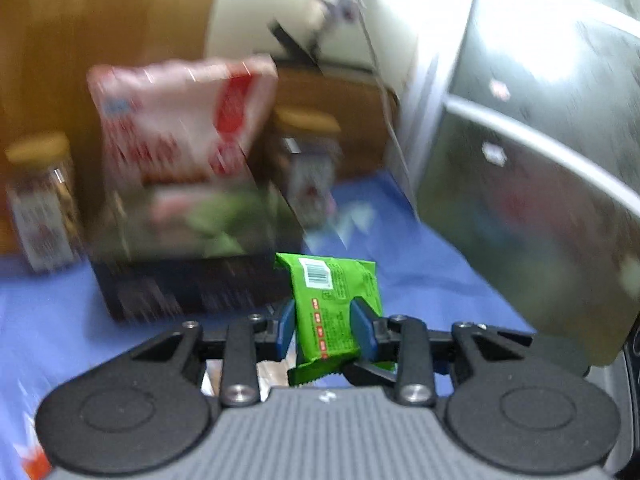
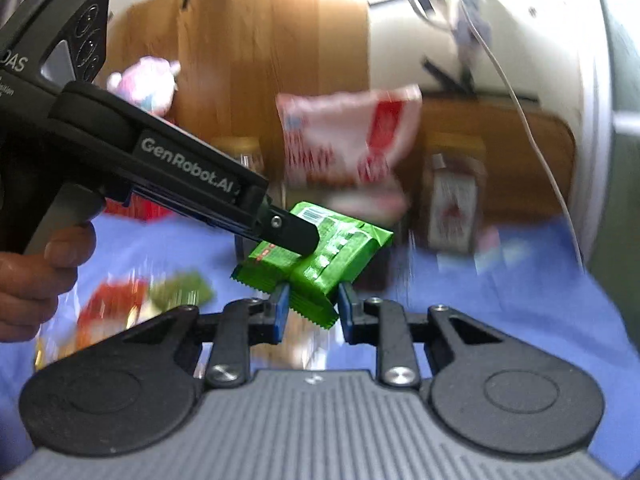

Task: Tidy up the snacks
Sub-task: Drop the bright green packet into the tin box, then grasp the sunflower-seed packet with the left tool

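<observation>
In the left wrist view my left gripper [image 1: 326,312] is shut on a green snack packet [image 1: 334,292], held upright with its barcode at the top. My right gripper [image 2: 312,296] is shut on a second green packet [image 2: 340,264] that tilts up to the right. The left gripper [image 2: 296,236] reaches in from the left in the right wrist view, and its packet [image 2: 260,260] overlaps the right one. Both packets hang above the blue cloth [image 2: 520,300]. A person's hand [image 2: 32,280] holds the left gripper's handle.
A black box [image 1: 180,292] of snacks stands ahead, with a pink-and-red bag [image 1: 180,128] upright in it. Lidded jars [image 1: 40,200] [image 1: 308,168] flank it. A shiny metal appliance [image 1: 540,160] is close on the right. Loose red and green snacks [image 2: 120,304] lie at the left.
</observation>
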`<state>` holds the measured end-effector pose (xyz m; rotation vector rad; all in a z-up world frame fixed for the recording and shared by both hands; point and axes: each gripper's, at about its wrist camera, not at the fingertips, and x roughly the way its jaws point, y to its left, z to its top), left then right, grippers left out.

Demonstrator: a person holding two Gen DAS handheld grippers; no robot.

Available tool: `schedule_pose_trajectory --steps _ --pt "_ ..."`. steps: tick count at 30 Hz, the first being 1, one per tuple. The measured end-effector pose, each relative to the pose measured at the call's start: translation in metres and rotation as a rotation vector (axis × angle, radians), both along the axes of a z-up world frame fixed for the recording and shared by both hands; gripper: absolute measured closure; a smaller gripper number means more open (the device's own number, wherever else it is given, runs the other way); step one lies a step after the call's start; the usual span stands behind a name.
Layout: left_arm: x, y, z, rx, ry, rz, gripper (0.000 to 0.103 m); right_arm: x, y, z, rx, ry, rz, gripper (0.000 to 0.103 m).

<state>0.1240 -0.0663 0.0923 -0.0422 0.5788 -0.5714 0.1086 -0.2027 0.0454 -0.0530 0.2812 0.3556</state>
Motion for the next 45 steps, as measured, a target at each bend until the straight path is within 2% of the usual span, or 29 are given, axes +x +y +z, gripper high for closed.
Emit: schedule_pose_trajectory --steps 3,6,10,14,16,17,21,24,26,31,35,37,38,39,42,45 --pt "0.030 0.006 0.015 -0.004 -0.059 0.058 0.072 0.035 0.008 0.015 0.001 -0.067 0.016 0.074" --pt "0.061 0.006 0.017 0.006 -0.085 0.104 0.072 0.071 0.014 0.019 0.000 -0.084 0.018 0.074" --pt "0.100 0.005 0.003 0.017 -0.057 0.155 0.072 0.115 0.020 0.009 -0.010 -0.051 0.007 0.072" --pt "0.120 0.001 -0.019 0.060 -0.004 0.182 0.072 0.126 0.026 -0.003 -0.049 -0.043 -0.015 0.070" --pt "0.118 0.001 -0.027 0.074 0.022 0.181 0.071 0.126 0.024 -0.004 -0.047 -0.035 -0.021 0.068" --pt "0.114 0.003 -0.028 0.068 0.022 0.179 0.070 0.124 0.021 -0.003 -0.038 -0.039 -0.024 0.064" --pt "0.085 0.020 -0.014 0.021 -0.009 0.183 0.069 0.104 0.003 0.004 0.015 -0.053 -0.038 0.061" --pt "0.060 0.033 -0.009 -0.001 -0.002 0.169 0.066 0.084 -0.009 -0.001 0.040 0.004 -0.038 0.058" --pt "0.045 0.039 -0.015 0.005 0.045 0.144 0.066 0.070 -0.018 -0.011 0.081 0.092 -0.004 0.058" --pt "0.030 0.056 -0.053 -0.045 0.265 0.119 0.066 0.051 -0.038 -0.045 0.248 0.331 0.026 0.058" --pt "0.028 0.064 -0.074 -0.089 0.363 0.124 0.064 0.041 -0.041 -0.055 0.320 0.377 0.014 0.058" --pt "0.032 0.062 -0.081 -0.101 0.417 0.108 0.057 0.042 -0.037 -0.056 0.333 0.398 0.036 0.058" --pt "0.034 0.062 -0.085 -0.102 0.446 0.110 0.056 0.044 -0.035 -0.057 0.350 0.411 0.046 0.058" --pt "0.033 0.063 -0.087 -0.117 0.442 0.110 0.053 0.045 -0.035 -0.057 0.367 0.417 0.048 0.057" --pt "0.037 0.067 -0.087 -0.158 0.474 0.107 0.052 0.054 -0.049 -0.060 0.479 0.466 0.057 0.058" --pt "0.043 0.071 -0.089 -0.215 0.518 0.103 0.054 0.064 -0.063 -0.067 0.600 0.519 0.074 0.063"
